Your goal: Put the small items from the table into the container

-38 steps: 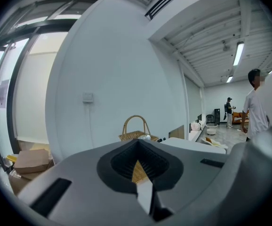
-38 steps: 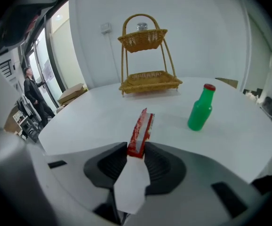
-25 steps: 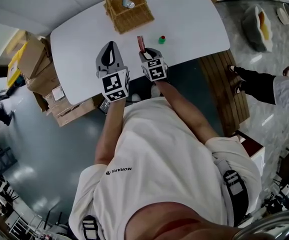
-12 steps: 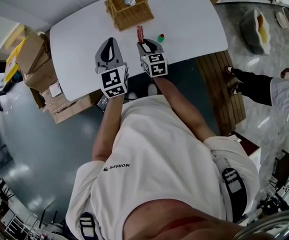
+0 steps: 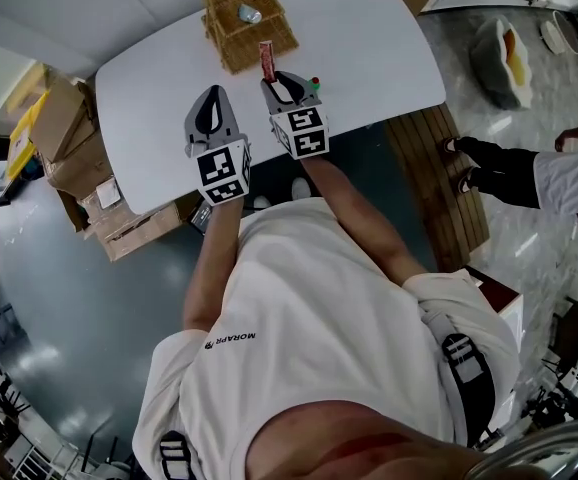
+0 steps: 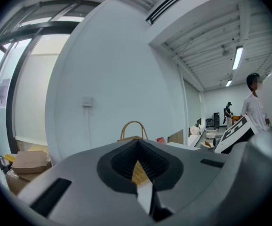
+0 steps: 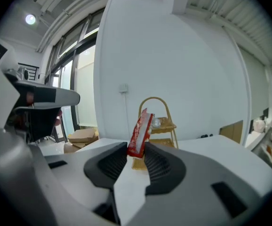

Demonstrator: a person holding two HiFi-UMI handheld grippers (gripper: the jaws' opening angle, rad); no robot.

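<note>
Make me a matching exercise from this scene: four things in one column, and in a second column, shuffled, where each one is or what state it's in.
Column one:
1. red packet
2. silvery item
3. green item
4. left gripper

Column two:
A. inside the wicker basket
B. on the white table, beside the right gripper
C. shut, with nothing in it
D. clamped in the right gripper

Pairs: 1-D, 2-A, 3-B, 4-C

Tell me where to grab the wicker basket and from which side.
Take the wicker basket by the top of its arched handle, coming down from above with the jaws across the hoop. The hoop is thin and stands upright; the body looks too wide for the jaws. Use the left gripper; the right gripper holds the red packet.
</note>
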